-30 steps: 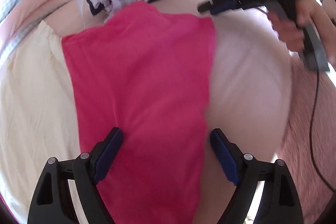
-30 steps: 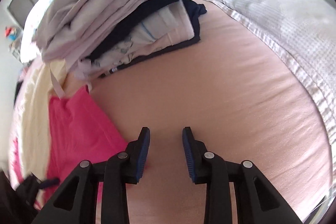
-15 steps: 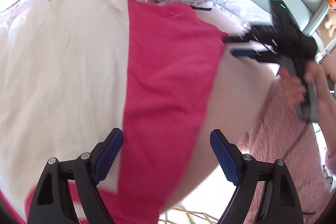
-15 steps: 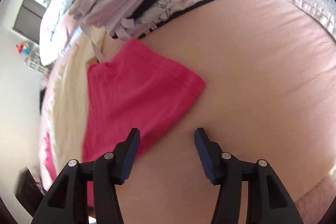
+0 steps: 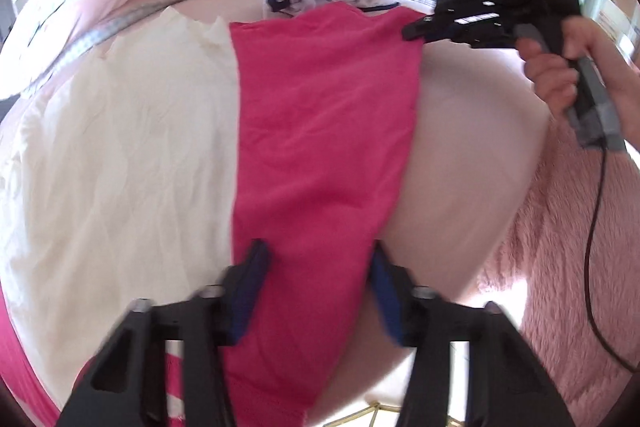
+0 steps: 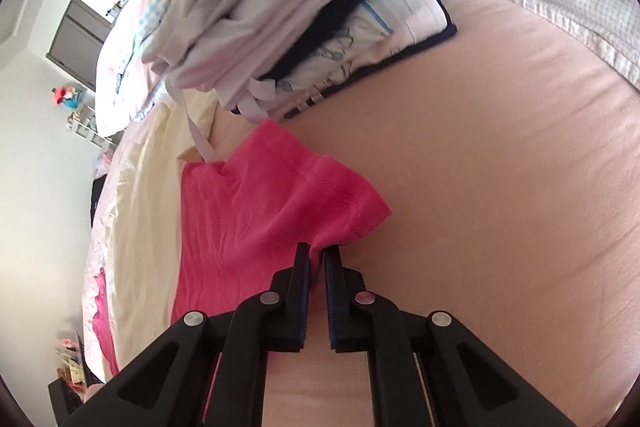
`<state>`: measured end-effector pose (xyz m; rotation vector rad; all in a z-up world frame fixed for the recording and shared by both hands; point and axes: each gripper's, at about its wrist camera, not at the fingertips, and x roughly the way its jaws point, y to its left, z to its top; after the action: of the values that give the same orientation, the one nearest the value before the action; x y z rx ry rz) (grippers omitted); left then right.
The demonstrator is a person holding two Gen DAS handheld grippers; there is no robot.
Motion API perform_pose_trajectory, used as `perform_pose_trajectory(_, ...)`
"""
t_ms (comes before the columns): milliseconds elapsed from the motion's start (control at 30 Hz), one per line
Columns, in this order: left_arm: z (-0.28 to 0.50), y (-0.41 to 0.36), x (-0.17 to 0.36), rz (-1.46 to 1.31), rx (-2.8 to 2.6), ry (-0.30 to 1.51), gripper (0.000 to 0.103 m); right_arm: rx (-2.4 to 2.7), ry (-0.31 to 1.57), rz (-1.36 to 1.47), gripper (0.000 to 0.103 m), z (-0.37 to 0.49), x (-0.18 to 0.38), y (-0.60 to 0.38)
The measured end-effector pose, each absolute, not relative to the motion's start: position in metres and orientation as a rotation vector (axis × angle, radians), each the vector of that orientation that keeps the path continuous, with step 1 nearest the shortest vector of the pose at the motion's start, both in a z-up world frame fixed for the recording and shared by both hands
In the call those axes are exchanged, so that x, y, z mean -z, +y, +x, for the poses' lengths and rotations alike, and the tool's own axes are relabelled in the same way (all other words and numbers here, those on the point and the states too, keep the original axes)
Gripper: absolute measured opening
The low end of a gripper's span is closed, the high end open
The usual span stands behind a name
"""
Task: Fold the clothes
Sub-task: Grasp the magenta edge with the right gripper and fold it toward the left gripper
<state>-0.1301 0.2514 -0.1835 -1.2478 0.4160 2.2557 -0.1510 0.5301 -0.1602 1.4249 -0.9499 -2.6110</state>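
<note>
A pink garment (image 5: 320,131) lies spread on a bed (image 6: 500,167), partly over a cream cloth (image 5: 120,155) and just in front of a stack of folded clothes (image 6: 288,11). The right gripper (image 6: 316,255), held in a person's hand (image 5: 560,67), is clamped tight on the garment's far corner, the fabric bunching between its pads. At the near end, the left gripper (image 5: 316,267) is closing, with the pink cloth between its jaws; blur hides whether the pads press yet. The step in hand looks like taking both ends for a fold. To do it well, the left gripper should catch the full edge, not a single layer, before any lift. Both ends should then rise evenly so the cloth stays taut, clear of the cream cloth beneath and the stack's dangling ribbon (image 6: 200,143).
</note>
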Motion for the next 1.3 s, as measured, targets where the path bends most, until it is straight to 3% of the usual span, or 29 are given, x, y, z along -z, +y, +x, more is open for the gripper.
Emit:
perform_pose_trajectory(100,-0.129,0.25,0.183,-1.254,-2.222,0.395,0.005,2.608,-0.995,1.455,0.005,-0.171,0.182,0.533)
perform_pose_trajectory(233,-0.118,0.239,0.179,-1.259,-2.174,0.367,0.002,2.551,-1.112,1.46,0.005,-0.168,0.197,0.544)
perform_pose_trajectory(400,-0.114,0.235,0.18,-1.289,-2.115,0.335,0.002,2.634,-1.168,1.351,0.002,-0.146,0.176,0.545)
perform_pose_trajectory(567,-0.125,0.214,0.176,-1.422,-1.916,0.188,0.005,2.861,-0.814,1.55,0.003,-0.132,0.165,0.549)
perform_pose_trajectory(633,-0.136,0.203,0.167,-1.438,-1.862,0.109,0.005,2.817,-0.813,1.517,0.003,-0.129,0.159,0.554)
perform_pose_trajectory(733,-0.16,0.199,0.148,-1.356,-1.981,0.064,0.006,2.771,-0.664,1.41,0.003,-0.141,0.143,0.53)
perform_pose_trajectory(933,-0.242,0.254,0.161,-1.311,-2.121,0.065,0.022,2.594,-0.562,1.439,0.006,-0.193,0.156,0.47)
perform_pose_trajectory(1000,-0.262,0.279,0.165,-1.299,-2.098,0.079,0.043,2.58,-0.473,1.519,0.007,-0.207,0.173,0.454)
perform_pose_trajectory(1033,-0.273,0.291,0.169,-1.287,-2.079,0.089,0.047,2.576,-0.427,1.562,0.007,-0.21,0.18,0.451)
perform_pose_trajectory(1167,-0.292,0.32,0.187,-1.286,-2.072,0.28,0.048,2.604,-0.438,1.579,0.003,-0.196,0.185,0.465)
perform_pose_trajectory(1300,-0.285,0.314,0.192,-1.298,-2.043,0.405,0.048,2.516,-0.581,1.639,0.0,-0.161,0.185,0.495)
